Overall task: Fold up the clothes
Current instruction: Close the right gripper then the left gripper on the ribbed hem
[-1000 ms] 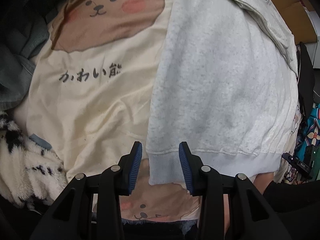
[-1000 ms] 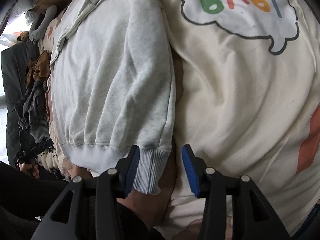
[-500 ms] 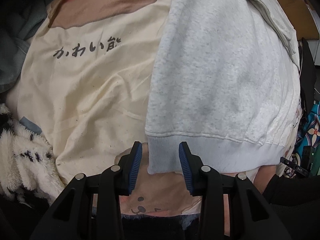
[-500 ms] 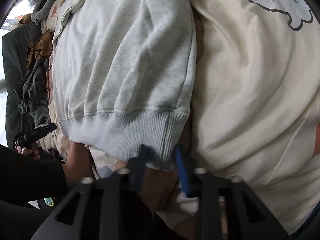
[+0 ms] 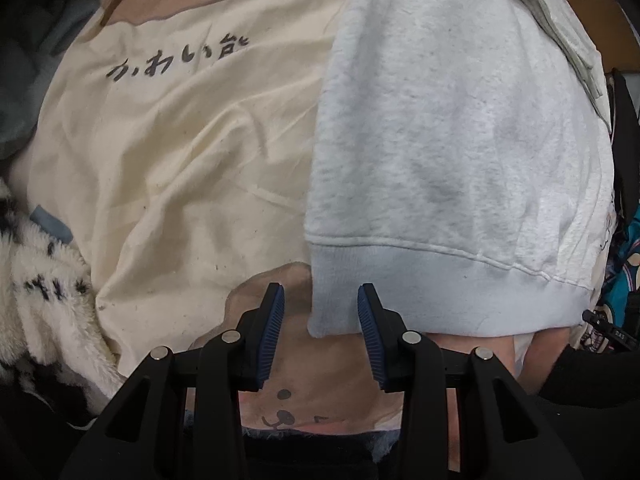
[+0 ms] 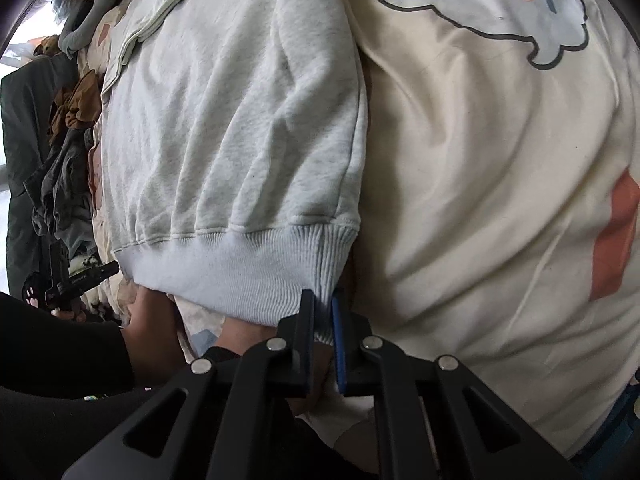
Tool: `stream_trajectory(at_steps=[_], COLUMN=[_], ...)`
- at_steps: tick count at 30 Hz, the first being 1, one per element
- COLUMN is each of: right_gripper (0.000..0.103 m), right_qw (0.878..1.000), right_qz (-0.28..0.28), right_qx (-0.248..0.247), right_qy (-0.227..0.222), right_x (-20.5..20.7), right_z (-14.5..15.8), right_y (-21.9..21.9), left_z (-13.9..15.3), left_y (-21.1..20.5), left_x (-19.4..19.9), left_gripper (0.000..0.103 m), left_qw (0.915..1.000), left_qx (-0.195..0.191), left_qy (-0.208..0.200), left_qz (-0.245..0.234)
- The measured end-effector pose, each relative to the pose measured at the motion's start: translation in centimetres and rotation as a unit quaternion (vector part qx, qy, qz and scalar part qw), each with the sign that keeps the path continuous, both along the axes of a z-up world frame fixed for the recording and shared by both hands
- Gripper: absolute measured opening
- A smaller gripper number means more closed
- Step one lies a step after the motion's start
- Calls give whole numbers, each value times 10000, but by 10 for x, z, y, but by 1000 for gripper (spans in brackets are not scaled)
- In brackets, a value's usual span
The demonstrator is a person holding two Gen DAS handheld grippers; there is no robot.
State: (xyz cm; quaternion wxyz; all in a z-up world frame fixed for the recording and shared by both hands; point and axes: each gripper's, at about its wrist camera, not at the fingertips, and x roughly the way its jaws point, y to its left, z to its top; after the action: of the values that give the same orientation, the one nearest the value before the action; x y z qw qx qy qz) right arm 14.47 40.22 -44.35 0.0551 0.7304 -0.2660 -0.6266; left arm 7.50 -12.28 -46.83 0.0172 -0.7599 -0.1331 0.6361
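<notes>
Left wrist view: left gripper (image 5: pixel 320 320) part open, holding nothing; the lower-left hem corner of the grey sweatshirt (image 5: pixel 452 140) sits between the fingers, pads not pressing. Sweatshirt fills frame right, lying on the cream bear-print sheet (image 5: pixel 180 168). Right wrist view: right gripper (image 6: pixel 323 322) has just been closing, now clamped on the ribbed hem (image 6: pixel 240 268) corner at lower centre; sweatshirt spans frame left and centre.
</notes>
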Motion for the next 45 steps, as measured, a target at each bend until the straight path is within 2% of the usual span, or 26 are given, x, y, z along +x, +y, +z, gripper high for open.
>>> stream_trajectory(at_steps=[9, 16, 20, 22, 23, 25, 28, 35, 38, 41, 45], right_gripper=[7, 7, 7, 7, 7, 7, 7, 6, 6, 6, 6], right_qw=[9997, 9996, 9996, 9996, 9996, 9997, 9999, 9995, 9987, 9975, 9964], right_qz=[4, -25, -25, 18, 35, 45, -9, -51, -32, 13, 85], right_qx=[237, 262, 241, 242, 237, 216, 132, 42, 42, 49, 13], right_qy=[-68, -113, -141, -131, -116, -84, -6, 316, 509, 701, 839], right_x=[0, 1, 1, -1, -1, -3, -4, -10, -15, -17, -12], right_z=[4, 6, 6, 8, 9, 14, 25, 69, 90, 111, 131], right_y=[2, 2, 5, 5, 5, 6, 9, 21, 24, 24, 25], left_z=[-19, -19, -19, -22, -22, -19, 2, 79, 109, 139, 162], left_y=[14, 30, 50, 55, 57, 61, 66, 78, 27, 23, 19], left_x=[6, 0, -8, -14, -17, -22, -26, -37, -30, -27, -14], left_gripper=[38, 38, 37, 26, 15, 10, 9, 9, 9, 8, 8], left_qw=[9999, 9991, 9996, 9995, 9994, 9989, 9983, 9968, 9953, 9938, 9929], left_qx=[79, 174, 165, 193, 234, 339, 486, 734, 838, 905, 913], left_qy=[39, 208, 181, 24, -12, -62, -42, 306, 479, 620, 749], left_qz=[139, 322, 155, 236, 272, 322, 312, -31, -125, -169, -166])
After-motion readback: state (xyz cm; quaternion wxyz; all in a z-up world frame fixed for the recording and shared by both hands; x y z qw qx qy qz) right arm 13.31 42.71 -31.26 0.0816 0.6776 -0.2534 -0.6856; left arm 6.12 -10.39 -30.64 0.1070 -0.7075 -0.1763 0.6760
